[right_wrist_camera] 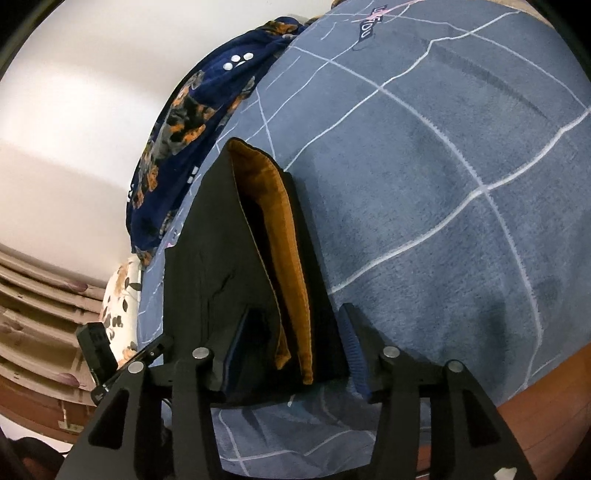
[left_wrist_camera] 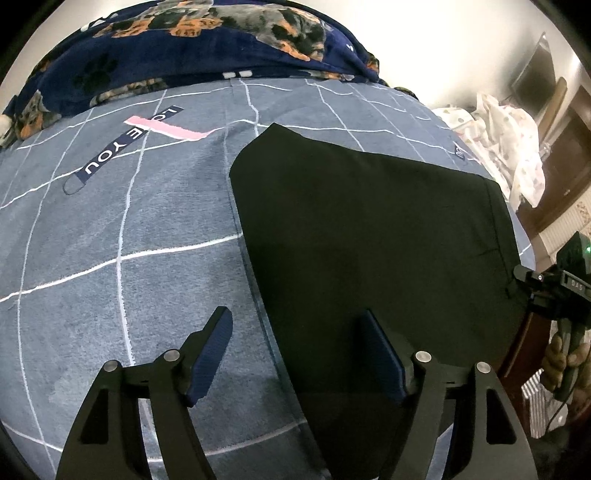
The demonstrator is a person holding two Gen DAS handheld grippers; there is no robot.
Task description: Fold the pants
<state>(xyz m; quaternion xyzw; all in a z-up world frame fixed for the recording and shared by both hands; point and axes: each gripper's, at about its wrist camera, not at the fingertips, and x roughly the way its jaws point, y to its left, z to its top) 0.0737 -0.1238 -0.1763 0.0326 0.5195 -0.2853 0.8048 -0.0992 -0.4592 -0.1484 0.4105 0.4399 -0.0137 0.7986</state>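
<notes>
Blue-grey bedspread [left_wrist_camera: 110, 229] w/ white grid lines covers the bed; a "LOVE YOU" strip and pink patch are printed on it. Navy dog-print blanket [left_wrist_camera: 192, 33] is bunched along the far edge, against a plain pale wall. White spotted cloth [left_wrist_camera: 513, 147] lies heaped at the far right corner, dark wood furniture behind it. Right wrist view adds pleated beige curtains [right_wrist_camera: 33, 295] and a floral pillow [right_wrist_camera: 118, 302] at lower left.

Left tongs [left_wrist_camera: 299, 354] hang low over the bed, spread wide, nothing between the blue pads: one pad over bare bedspread, the other over the black pants [left_wrist_camera: 369, 229], whose left edge runs between them. Can't tell if either pad touches fabric.

Pants lie flat, folded into a broad dark slab on the right half of the bed, near edge cut off below the tongs.

Right tongs [right_wrist_camera: 295, 343] sit at the pants' end at the bed edge, part open, pads on either side of the stacked layers; orange-brown lining [right_wrist_camera: 280, 258] shows between black folds. Left pad mostly buried behind black cloth, so can't tell if the layers are actually pinched or just bracketed.

In the left view, the right unit [left_wrist_camera: 561, 284] shows at the frame's right edge w/ a green LED, the person's hand [left_wrist_camera: 565, 362] wrapped round its handle; its fingertips aren't visible from there.
</notes>
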